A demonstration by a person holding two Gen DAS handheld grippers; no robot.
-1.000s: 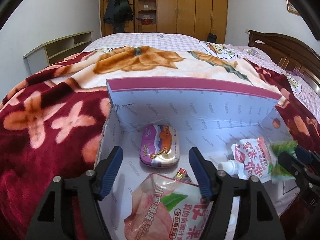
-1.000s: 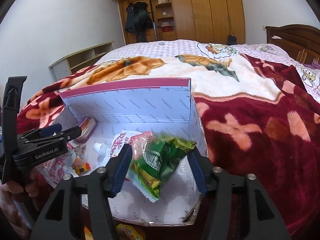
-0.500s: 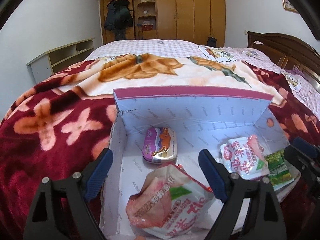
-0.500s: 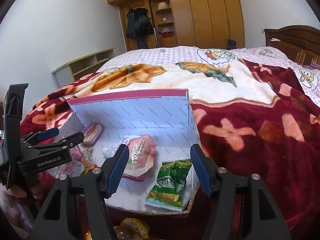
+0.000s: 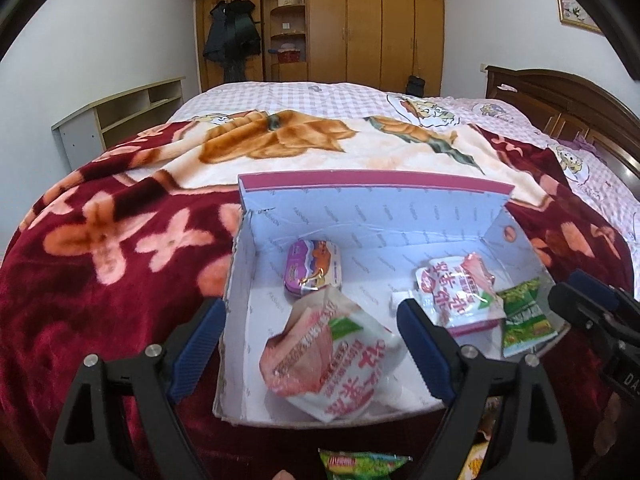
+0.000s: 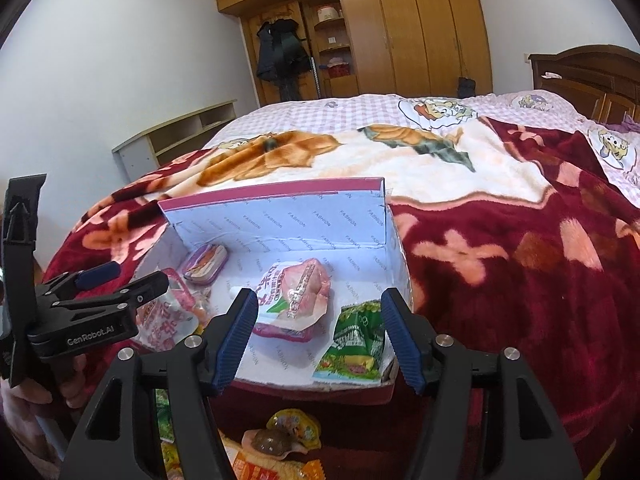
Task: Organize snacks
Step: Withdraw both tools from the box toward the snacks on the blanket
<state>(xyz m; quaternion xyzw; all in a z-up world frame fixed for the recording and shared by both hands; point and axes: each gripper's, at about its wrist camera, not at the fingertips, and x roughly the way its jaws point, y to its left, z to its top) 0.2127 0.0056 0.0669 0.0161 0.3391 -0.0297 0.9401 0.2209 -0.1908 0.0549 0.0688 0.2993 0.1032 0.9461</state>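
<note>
From the left wrist, the left gripper point(image 5: 310, 346) is hovering wide and empty over a pink pouch point(image 5: 336, 356) lying in the box point(image 5: 372, 204), likely just dropped.

From the right wrist, the right gripper point(image 6: 316, 342) is gaping empty above a green packet point(image 6: 354, 338); more snacks point(image 6: 290, 434) are waiting near on the bed point(image 6: 520, 248).

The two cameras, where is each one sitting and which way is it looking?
Left wrist view: sits on the left gripper, looking forward and down into the box on the bed; its own two open fingers show, and the right gripper pokes in at the right edge.
Right wrist view: sits on the right gripper, looking into the same box from its right end; its open fingers show, plus the left gripper and a hand.
Both share the box, purple tin, green packet, wardrobe.
</note>
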